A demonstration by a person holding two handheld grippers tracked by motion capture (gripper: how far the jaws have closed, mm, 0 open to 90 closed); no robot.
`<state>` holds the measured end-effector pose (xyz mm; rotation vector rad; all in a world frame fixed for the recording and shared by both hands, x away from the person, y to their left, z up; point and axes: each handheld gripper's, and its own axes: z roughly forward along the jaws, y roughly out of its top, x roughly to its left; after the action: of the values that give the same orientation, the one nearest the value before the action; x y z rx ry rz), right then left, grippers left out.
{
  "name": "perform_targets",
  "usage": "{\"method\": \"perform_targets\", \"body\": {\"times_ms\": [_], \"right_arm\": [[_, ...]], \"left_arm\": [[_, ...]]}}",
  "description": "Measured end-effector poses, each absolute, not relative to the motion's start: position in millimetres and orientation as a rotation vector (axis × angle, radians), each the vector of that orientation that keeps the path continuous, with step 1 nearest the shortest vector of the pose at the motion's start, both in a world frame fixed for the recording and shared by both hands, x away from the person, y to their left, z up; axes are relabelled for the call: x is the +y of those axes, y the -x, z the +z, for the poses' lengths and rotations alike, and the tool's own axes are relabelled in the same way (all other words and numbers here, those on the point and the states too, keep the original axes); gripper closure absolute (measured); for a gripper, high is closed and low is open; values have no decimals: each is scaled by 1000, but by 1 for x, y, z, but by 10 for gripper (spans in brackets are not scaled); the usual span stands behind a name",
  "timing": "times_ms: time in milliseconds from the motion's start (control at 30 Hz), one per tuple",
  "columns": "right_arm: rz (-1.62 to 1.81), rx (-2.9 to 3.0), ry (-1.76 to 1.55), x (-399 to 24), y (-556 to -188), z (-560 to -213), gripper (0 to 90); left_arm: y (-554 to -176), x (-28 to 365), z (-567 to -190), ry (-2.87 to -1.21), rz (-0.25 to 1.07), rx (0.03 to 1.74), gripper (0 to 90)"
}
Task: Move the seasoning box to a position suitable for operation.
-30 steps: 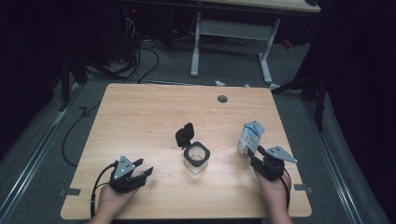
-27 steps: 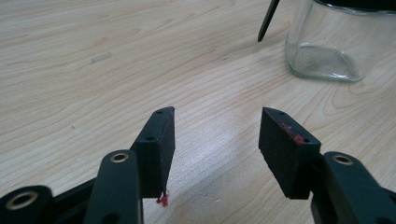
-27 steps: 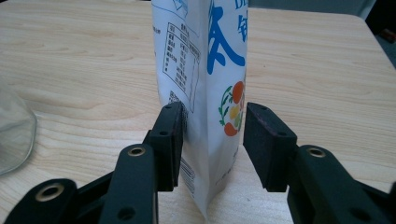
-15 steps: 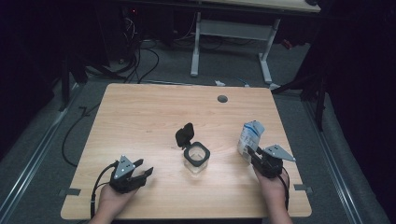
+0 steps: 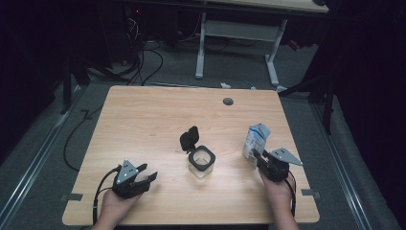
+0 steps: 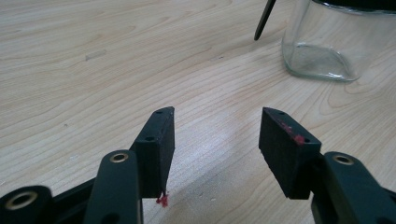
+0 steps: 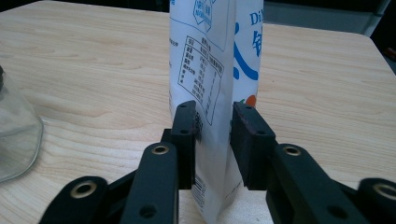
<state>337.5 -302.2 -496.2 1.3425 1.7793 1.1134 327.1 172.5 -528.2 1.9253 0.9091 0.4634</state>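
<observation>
A white and blue printed bag [image 5: 256, 138] stands upright at the table's right. My right gripper [image 5: 256, 157] is at its near side; its jaws have just been closing. In the right gripper view both pads [image 7: 250, 140] press the bag's [image 7: 215, 56] lower edge, held by my right gripper [image 7: 212, 135]. A square glass jar [image 5: 201, 161] with a black rim stands mid-table, its black lid [image 5: 189, 138] tipped open behind it. My left gripper [image 5: 147, 172] rests at the front left, open and holding nothing. In the left gripper view the left gripper [image 6: 215, 135] points at the jar [image 6: 327, 42].
The wooden table [image 5: 143, 120] has a round grommet hole [image 5: 228, 101] near its far edge. Tape marks [image 5: 72, 197] sit at the front corners. Beyond the table stand a white desk frame [image 5: 239, 28] and floor cables [image 5: 143, 62]. The jar's glass wall [image 7: 14, 135] is at the left of the right gripper view.
The right gripper's jaws have closed in on the bag's lower edge. Both hands stay where they were, and the left gripper is unchanged.
</observation>
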Motion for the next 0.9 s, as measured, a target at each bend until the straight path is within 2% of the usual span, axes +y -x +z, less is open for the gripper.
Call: {"method": "perform_targets", "body": {"times_ms": [67,200,900], "right_arm": [[1121,1782,-1340,-303,-337,-496,803],[1120,1780,-1342,-304,-337,-497,842],[1102,1809,-1342,-303,-335,-492,861]], "left_arm": [[-327,172,-528,-1923,465,908,461],[-327,173,-528,-1924,467,908,461],[-326,175,-527,-1901,448,892,442]]}}
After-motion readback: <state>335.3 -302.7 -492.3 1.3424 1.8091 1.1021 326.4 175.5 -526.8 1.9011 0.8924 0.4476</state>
